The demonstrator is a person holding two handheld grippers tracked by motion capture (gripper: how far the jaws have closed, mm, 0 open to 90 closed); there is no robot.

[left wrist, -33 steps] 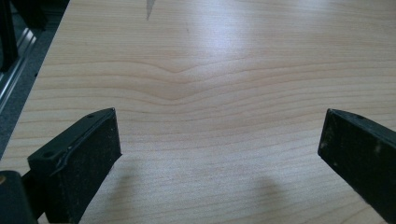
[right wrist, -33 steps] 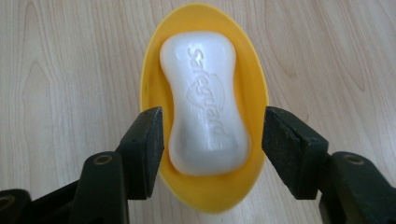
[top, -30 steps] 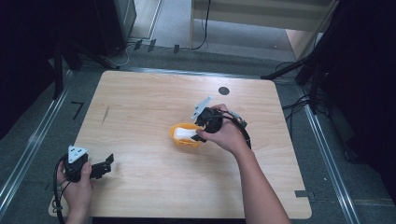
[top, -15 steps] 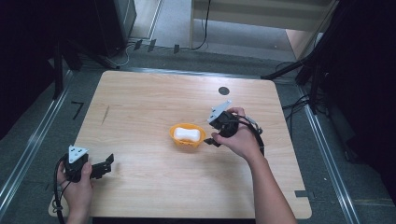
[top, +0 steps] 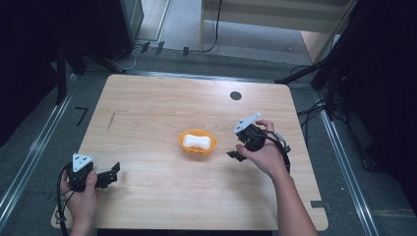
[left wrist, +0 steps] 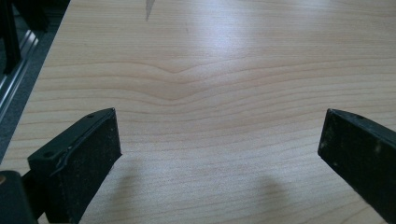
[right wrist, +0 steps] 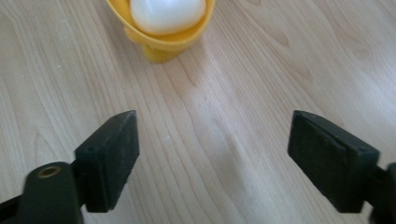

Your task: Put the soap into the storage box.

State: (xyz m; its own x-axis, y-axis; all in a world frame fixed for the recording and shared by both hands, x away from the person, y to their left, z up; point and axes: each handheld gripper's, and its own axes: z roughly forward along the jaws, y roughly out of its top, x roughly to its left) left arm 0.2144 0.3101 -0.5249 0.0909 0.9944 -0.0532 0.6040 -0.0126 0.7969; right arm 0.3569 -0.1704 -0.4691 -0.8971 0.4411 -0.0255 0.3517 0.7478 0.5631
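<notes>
A yellow bowl (top: 197,143) holding a white soap bar (top: 196,141) sits mid-frame on the desk (top: 147,113). Just right of it, the right hand-held gripper (top: 235,155) is spread, empty. At lower left, the left hand-held gripper (top: 114,172) is spread too.

A pale wood-grain counter (top: 147,118) with rounded corners and a small dark round mark (top: 235,95) stands on grey floor (top: 34,162). Metal rails (top: 27,164) flank it; black cables (top: 214,29) trail past a light wooden frame (top: 275,17); the surroundings are dim
</notes>
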